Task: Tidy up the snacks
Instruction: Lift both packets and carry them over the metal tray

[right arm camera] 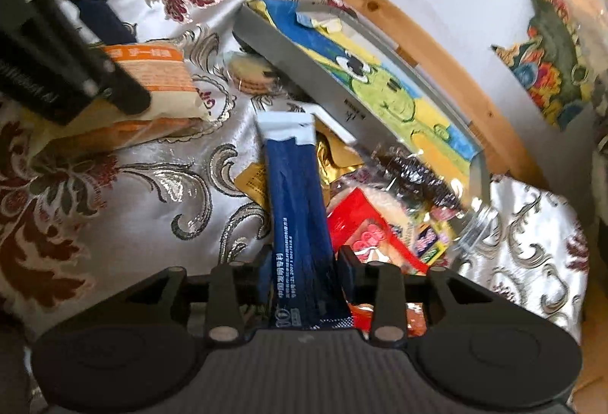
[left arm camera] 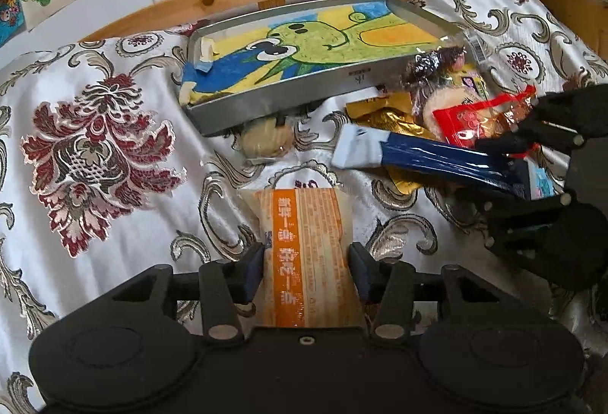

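The left gripper point(left arm camera: 306, 258) pinches the orange pack point(left arm camera: 304, 247) and the right gripper point(right arm camera: 304, 262) the blue sachet point(right arm camera: 298, 209); either slick wrapper may slip loose.

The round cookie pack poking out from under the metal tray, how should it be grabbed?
Pinch the exposed near half of the round cookie pack from the open cloth side, fingers on its left and right edges. The metal tray rests over its far part, so probably slide it out toward you rather than lifting.

Right gripper point(right arm camera: 304, 262): pads against blue sachet point(right arm camera: 298, 193).
Tray point(right arm camera: 304, 72): tilted on patterned cloth point(right arm camera: 152, 167).
Left gripper point(right arm camera: 102, 45): on orange packet point(right arm camera: 159, 72).
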### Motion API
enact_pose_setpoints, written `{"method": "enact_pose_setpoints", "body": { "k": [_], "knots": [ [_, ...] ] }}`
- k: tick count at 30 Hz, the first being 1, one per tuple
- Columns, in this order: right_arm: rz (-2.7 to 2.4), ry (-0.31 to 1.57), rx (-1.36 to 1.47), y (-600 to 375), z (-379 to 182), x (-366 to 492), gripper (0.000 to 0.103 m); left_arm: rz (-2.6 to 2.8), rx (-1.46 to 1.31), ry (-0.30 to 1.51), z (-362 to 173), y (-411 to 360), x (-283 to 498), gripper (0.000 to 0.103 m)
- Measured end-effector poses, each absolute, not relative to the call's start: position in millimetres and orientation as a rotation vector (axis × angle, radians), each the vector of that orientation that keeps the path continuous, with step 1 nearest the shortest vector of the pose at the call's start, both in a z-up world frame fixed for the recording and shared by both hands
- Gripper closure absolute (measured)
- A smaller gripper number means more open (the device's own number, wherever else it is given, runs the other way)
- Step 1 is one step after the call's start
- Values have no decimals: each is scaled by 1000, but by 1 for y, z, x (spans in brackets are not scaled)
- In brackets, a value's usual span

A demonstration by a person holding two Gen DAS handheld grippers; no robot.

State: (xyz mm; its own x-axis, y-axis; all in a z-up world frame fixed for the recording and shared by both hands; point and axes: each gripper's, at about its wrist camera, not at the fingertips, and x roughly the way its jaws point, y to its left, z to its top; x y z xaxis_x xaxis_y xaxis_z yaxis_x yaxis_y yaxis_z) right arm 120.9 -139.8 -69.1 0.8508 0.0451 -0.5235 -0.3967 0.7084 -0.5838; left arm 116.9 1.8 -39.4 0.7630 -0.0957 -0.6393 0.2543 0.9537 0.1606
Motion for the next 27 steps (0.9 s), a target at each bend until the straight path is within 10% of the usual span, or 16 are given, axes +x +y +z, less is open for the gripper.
{"method": "enact_pose_setpoints", "body": {
  "k": [27],
  "knots": [
    [110,214,-882,-145,-30,116,78,-139,169,525,25,-3,132,56]
  ]
}}
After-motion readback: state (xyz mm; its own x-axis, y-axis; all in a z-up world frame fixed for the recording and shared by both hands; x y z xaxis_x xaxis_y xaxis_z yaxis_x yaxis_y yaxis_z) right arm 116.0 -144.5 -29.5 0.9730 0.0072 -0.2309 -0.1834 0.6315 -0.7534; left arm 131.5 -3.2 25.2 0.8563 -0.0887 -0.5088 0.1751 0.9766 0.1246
